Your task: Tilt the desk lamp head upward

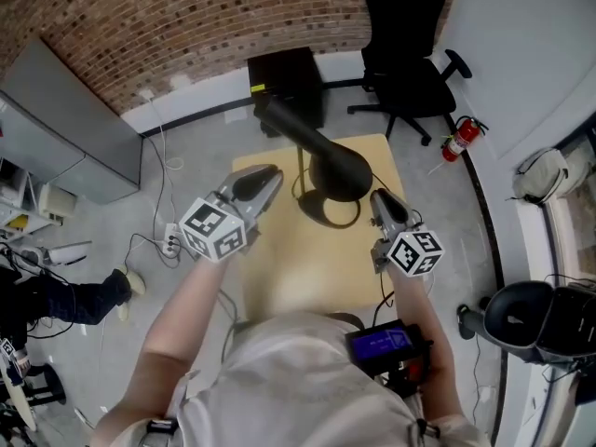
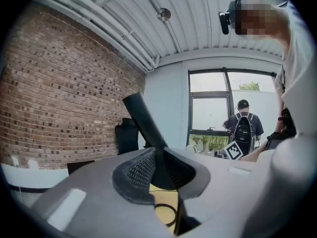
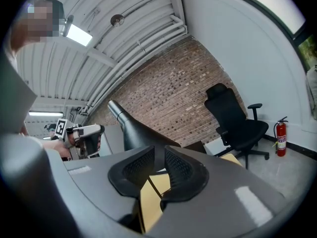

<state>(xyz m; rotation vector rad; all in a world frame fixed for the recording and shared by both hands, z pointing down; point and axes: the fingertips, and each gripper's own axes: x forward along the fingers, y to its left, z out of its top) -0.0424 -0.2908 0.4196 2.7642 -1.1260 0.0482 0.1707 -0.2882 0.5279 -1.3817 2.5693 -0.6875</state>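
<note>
Left gripper (image 1: 268, 181) and right gripper (image 1: 380, 200) both slightly spread, empty (narrow gaps), flanking lamp head (image 1: 337, 168) over table (image 1: 279, 268).

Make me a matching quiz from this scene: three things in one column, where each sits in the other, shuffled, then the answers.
1. black cone-headed desk lamp
2. red metal fire extinguisher
3. black swivel office chair

A. beside the curved white wall
B. standing on the tan wooden table
C. on castors on the grey floor

Pairs: 1-B, 2-A, 3-C
</note>
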